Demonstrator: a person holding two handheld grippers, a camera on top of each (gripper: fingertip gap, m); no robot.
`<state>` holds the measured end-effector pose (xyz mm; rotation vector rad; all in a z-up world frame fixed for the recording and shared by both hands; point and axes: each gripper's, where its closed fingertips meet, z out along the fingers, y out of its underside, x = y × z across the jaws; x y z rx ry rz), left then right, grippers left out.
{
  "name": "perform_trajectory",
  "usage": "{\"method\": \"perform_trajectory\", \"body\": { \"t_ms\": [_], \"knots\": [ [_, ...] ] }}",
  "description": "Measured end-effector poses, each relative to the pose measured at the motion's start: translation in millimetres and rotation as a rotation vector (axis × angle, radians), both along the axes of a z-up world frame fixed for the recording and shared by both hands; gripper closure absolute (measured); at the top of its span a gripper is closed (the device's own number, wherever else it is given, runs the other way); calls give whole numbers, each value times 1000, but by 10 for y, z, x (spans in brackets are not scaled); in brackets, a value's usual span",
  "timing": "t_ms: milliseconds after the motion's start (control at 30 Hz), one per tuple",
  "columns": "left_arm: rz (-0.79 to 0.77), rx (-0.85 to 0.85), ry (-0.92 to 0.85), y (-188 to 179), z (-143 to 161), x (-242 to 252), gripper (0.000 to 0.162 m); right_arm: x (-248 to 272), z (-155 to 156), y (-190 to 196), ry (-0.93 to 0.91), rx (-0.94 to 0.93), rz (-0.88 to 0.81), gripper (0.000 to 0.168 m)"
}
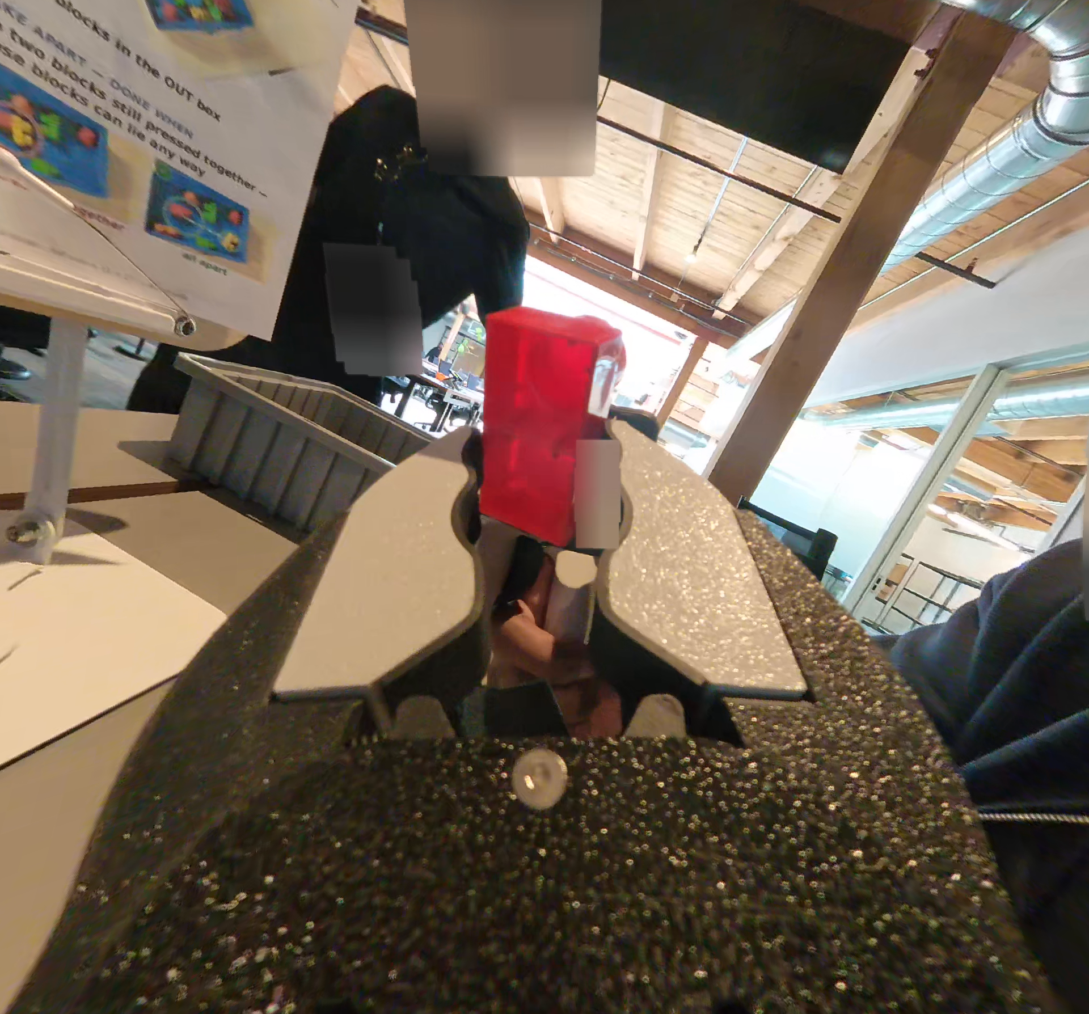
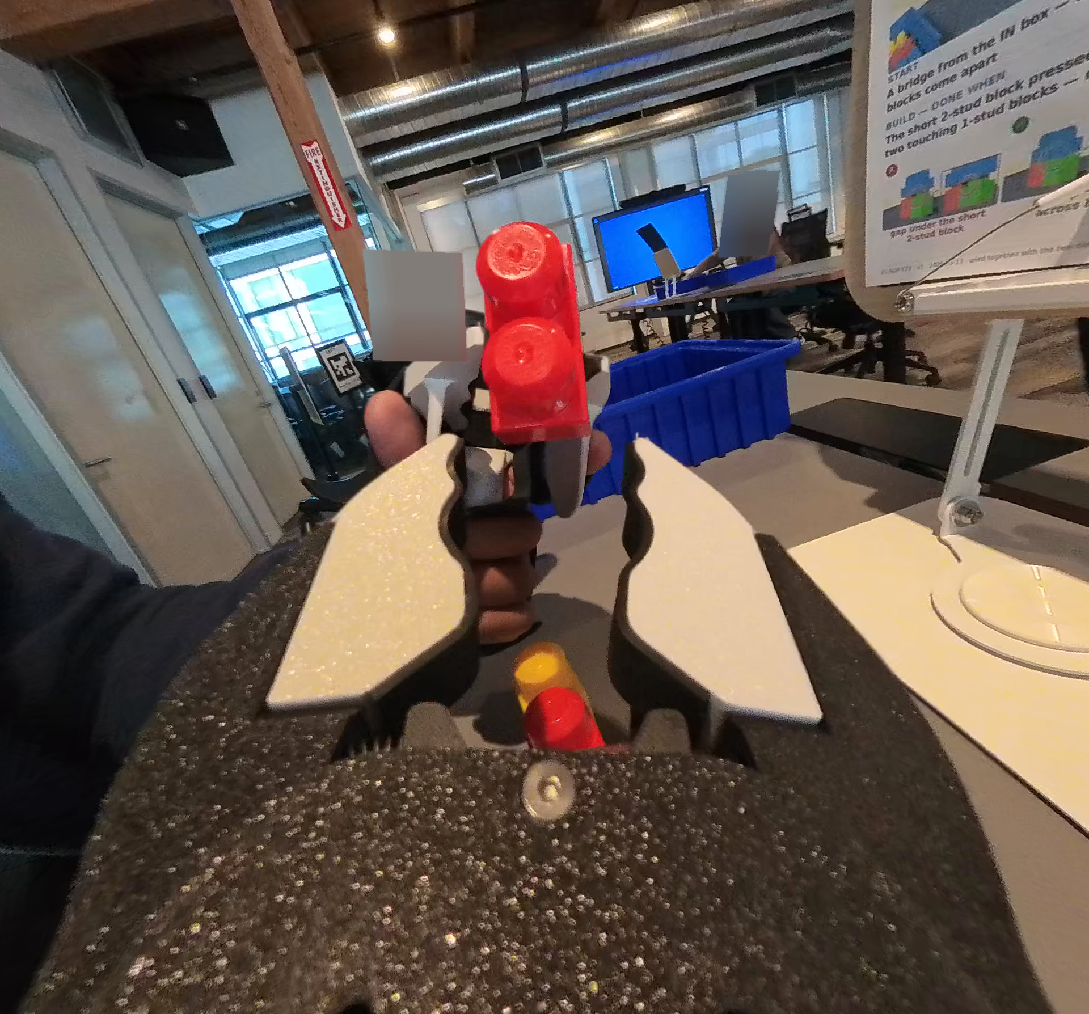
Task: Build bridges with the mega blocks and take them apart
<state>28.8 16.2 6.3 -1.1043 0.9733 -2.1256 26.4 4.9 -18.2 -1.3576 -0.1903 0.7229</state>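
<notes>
Left claw [image 1: 545, 473] gripping red two-stud plastic block [image 1: 539, 426] aloft; right claw [image 2: 545, 455] released, empty. Judging mid-takeapart/build; next: bin or press it.

Occlusions and cut-offs, both wrist views

Red block [image 1: 539, 426]: lower end hidden between left claw [image 1: 542, 491] fingers; contact point not resolvable. Yellow block [image 2: 542, 669] and small red block [image 2: 560, 717] mostly hidden behind right claw [image 2: 542, 491] body. Instruction sheet [image 2: 978, 102] cut by frame edge. Grey bin [image 1: 283, 449] interior unseen; blue bin [image 2: 701, 396] partly occluded.
</notes>
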Motion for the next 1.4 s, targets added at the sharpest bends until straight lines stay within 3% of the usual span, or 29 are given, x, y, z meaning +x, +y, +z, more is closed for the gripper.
{"method": "perform_trajectory", "body": {
  "t_ms": [533,1100,1300,1400],
  "knots": [
    [-17,-16,24,-159,-46,49,124,-72,8,0,-50,25,-44,134],
    [79,189,-18,-67,4,-80,120,-106,-11,-46,-77,35,33,134],
    [122,356,108,172,-187,-256,113,-42,-159,-84,-140,-38,143,134],
    [84,479,324,322,-562,-402,113,8,-272,-113,-179,-95,193,134]
  ]
}}
